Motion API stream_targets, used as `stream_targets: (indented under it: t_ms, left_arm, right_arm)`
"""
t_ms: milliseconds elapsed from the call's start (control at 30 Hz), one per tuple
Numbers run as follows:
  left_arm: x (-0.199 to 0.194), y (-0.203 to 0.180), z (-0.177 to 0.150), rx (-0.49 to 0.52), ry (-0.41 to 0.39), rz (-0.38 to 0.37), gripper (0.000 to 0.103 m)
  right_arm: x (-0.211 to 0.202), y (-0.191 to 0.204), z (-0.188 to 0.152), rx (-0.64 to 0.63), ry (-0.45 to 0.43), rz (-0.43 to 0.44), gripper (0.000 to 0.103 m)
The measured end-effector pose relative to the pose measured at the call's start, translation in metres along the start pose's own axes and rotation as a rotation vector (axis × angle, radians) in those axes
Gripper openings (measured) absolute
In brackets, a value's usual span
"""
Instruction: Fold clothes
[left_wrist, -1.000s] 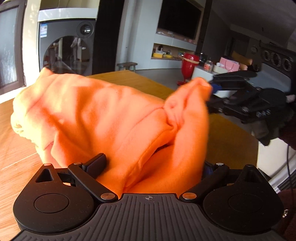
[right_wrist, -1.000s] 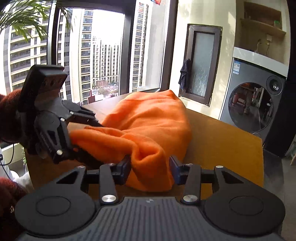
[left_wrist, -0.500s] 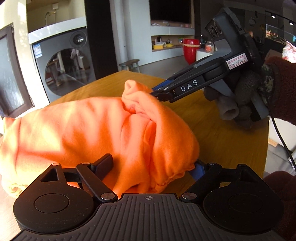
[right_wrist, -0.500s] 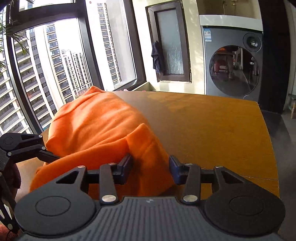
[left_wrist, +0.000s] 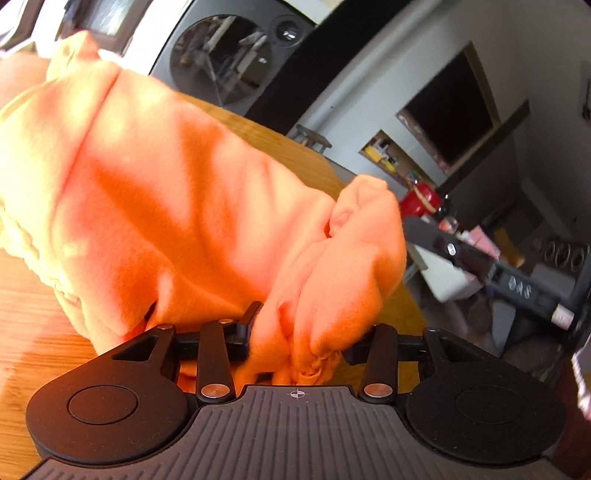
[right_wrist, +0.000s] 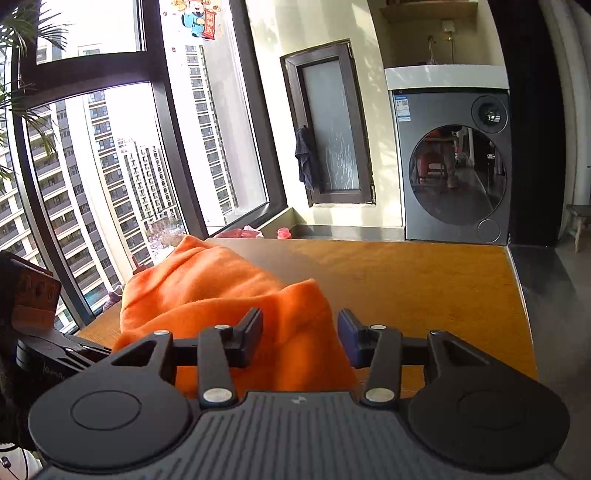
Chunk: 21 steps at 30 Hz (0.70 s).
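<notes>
An orange fleece garment (left_wrist: 177, 206) lies bunched on the wooden table (left_wrist: 33, 332); it also shows in the right wrist view (right_wrist: 221, 284). My left gripper (left_wrist: 301, 332) has its jaws closed on a thick bunch of the orange cloth at its near edge. My right gripper (right_wrist: 299, 328) has a fold of the same garment between its jaws; its body shows at the right of the left wrist view (left_wrist: 480, 266), beside the garment's raised corner. The cloth hides the inner faces of the fingers.
The table's bare wood (right_wrist: 424, 288) stretches right of the garment to its far edge. A washing machine (right_wrist: 454, 166) stands beyond the table, by a large window (right_wrist: 110, 147). A red pot (left_wrist: 421, 199) and clutter sit on a counter in the background.
The left gripper has tilted and its view has rolled, with the cloth bunched tighter between its jaws. The right gripper has moved lower and farther right, still holding the garment's corner.
</notes>
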<state>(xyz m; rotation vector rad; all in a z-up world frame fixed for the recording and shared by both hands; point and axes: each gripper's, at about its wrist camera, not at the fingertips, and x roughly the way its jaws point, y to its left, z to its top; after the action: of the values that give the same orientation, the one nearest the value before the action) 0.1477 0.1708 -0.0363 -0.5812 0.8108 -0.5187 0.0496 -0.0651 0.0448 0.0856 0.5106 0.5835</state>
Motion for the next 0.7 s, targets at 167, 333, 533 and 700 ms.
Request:
stream_targets:
  t_ms: [167, 333, 533, 700]
  left_arm:
    - [0.005, 0.03, 0.005, -0.238, 0.004, -0.115, 0.043]
    - [0.021, 0.023, -0.009, -0.32, 0.057, -0.227, 0.042]
    - [0.018, 0.002, -0.014, -0.212, 0.07, -0.282, 0.046]
    - [-0.022, -0.022, -0.01, 0.012, 0.03, -0.228, 0.065]
  right_arm:
    - [0.002, -0.004, -0.022, 0.137, 0.041, 0.056, 0.064]
    - [0.021, -0.007, -0.013, 0.17, 0.051, 0.075, 0.062]
    - [0.039, 0.006, -0.009, 0.016, 0.15, 0.054, 0.063]
    - [0.051, 0.027, -0.017, -0.151, 0.184, 0.012, 0.064]
